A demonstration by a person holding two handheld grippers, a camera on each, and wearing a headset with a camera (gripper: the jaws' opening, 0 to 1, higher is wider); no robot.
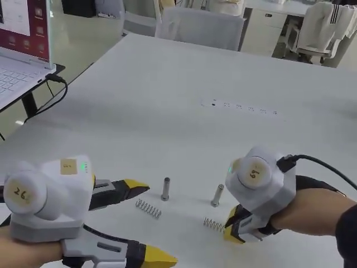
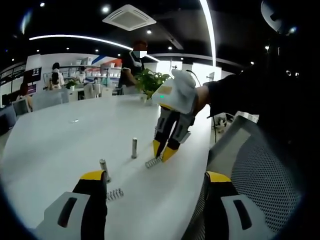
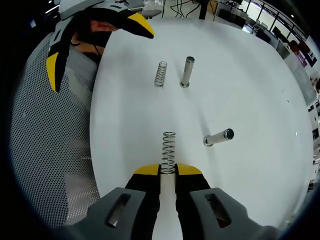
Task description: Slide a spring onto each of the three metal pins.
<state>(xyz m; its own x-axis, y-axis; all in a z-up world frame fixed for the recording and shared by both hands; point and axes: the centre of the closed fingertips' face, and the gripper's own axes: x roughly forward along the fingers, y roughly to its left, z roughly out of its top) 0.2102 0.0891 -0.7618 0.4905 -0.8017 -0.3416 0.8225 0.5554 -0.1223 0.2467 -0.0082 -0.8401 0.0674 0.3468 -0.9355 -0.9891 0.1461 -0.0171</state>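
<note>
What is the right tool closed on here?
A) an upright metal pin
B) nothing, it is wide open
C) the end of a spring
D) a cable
C: in the right gripper view, the right tool has its yellow tips pinched on the near end of a spring.

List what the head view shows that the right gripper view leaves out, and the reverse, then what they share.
Head view extras: a laptop at the left, a power strip farther up the table, and chairs past its far end. Right gripper view extras: a mesh chair seat beside the table edge, and a close look at the right hand-held gripper shut on the end of a spring. Shared: the white table, a pin beside a loose spring, another pin, and the open left hand-held gripper.
</note>
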